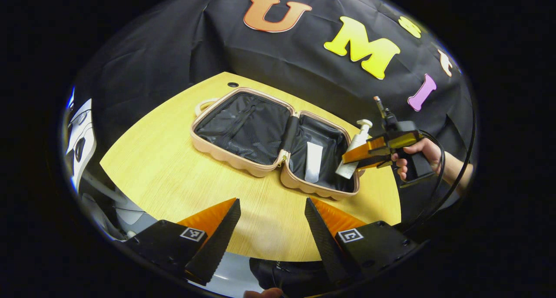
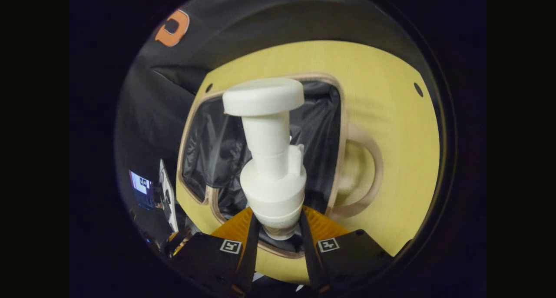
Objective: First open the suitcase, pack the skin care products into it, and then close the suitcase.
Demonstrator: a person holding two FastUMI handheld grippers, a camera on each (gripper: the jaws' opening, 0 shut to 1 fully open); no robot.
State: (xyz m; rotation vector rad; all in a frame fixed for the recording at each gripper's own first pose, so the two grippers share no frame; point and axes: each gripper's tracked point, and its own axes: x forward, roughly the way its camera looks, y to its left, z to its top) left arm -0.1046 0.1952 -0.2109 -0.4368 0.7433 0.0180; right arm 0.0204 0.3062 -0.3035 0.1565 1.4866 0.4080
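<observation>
A pink suitcase (image 1: 226,154) lies open on the wooden table (image 1: 165,176), showing its black lining. A white tube (image 1: 313,161) rests in its right half. In the left gripper view, my right gripper (image 1: 347,159), held by a hand, is shut on a white pump bottle (image 1: 357,148) tilted over the right half's rim. In the right gripper view the pump bottle (image 2: 271,167) stands between the fingers of my right gripper (image 2: 278,228), above the open suitcase (image 2: 343,159). My left gripper (image 1: 273,206) hovers open over the table's near edge, with nothing between its fingers.
A white machine (image 1: 82,137) stands off the table's left side. The table has a small hole (image 1: 233,84) at its far corner. Bare wood lies in front of the suitcase. A lit screen (image 2: 141,187) shows low at the left of the right gripper view.
</observation>
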